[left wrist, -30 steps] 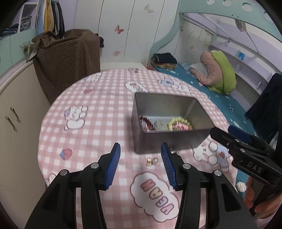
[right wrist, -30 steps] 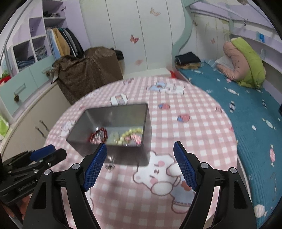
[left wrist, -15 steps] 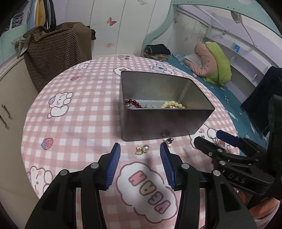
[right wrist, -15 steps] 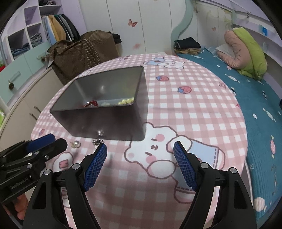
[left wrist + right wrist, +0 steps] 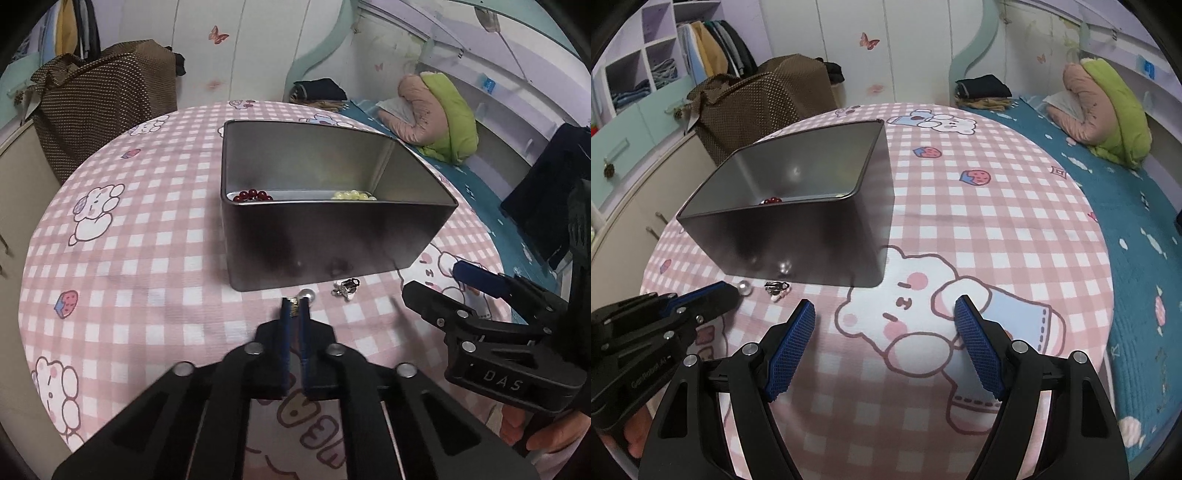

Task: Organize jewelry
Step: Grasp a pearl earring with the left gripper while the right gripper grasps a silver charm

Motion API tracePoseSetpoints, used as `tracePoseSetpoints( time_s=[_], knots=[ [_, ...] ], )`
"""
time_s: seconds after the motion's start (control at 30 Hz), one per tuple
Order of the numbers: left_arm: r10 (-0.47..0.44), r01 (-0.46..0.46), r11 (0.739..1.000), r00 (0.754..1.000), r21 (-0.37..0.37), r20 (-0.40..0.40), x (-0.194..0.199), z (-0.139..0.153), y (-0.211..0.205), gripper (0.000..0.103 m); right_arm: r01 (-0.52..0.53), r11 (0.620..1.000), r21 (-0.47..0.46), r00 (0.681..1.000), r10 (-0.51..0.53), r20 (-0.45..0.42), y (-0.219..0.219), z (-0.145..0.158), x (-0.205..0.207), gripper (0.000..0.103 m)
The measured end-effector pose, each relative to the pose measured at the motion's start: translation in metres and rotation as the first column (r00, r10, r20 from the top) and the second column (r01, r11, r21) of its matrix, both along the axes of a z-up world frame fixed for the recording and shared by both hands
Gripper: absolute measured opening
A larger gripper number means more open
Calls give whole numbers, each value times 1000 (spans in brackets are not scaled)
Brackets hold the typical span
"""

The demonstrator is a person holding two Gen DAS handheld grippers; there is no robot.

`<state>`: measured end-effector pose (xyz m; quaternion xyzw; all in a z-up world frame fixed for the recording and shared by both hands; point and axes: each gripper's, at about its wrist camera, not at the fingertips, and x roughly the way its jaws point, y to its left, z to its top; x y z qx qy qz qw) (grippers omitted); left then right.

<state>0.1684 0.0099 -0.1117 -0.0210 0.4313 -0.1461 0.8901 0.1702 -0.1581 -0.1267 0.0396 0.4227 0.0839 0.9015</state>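
A grey metal tin [image 5: 332, 236] stands on the pink checked table, with a red bead bracelet [image 5: 253, 195] and a pale yellow bead bracelet [image 5: 352, 195] inside. My left gripper [image 5: 295, 304] is shut on a pearl earring [image 5: 306, 294] on the cloth just in front of the tin. A second small silver earring [image 5: 346, 287] lies to its right. In the right wrist view the tin [image 5: 798, 240], the pearl [image 5: 744, 287] and the silver earring [image 5: 777, 288] show. My right gripper [image 5: 884, 325] is open and empty above the bear print.
The round table [image 5: 1015, 206] has its edge near a teal bed [image 5: 1145, 229] on the right with a pink and green pillow [image 5: 1108, 110]. A brown dotted bag [image 5: 757, 99] sits behind the table on a low cabinet at the left.
My left gripper has moved forward and down to the pearl earring and closed on it. The right gripper has come lower and closer to the table, still open.
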Motion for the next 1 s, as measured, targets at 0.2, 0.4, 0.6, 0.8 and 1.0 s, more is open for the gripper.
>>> tracePoseSetpoints(
  time_s=[0.2, 0.4, 0.6, 0.8, 1.0],
  knots=[
    [1, -1, 1000, 1000, -18, -4, -1, 0, 7, 0, -63, 998, -4, 998, 63, 16, 13, 3, -4, 75],
    [10, -10, 999, 1000, -37, 1, -5, 2, 15, 0, -123, 992, -13, 992, 124, 32, 32, 8, -8, 64],
    [8, -6, 998, 1000, -70, 27, -10, 9, 17, 0, -94, 996, -11, 995, 94, 24, 28, 8, -9, 62],
    [61, -55, 994, 996, -92, 63, -18, 18, 37, 0, -70, 998, 9, 997, 70, 18, 24, 10, -8, 62],
    [108, -100, 989, 992, -106, 67, -25, 20, 58, 0, -110, 994, -1, 994, 110, 21, 44, 9, -7, 62]
  ],
)
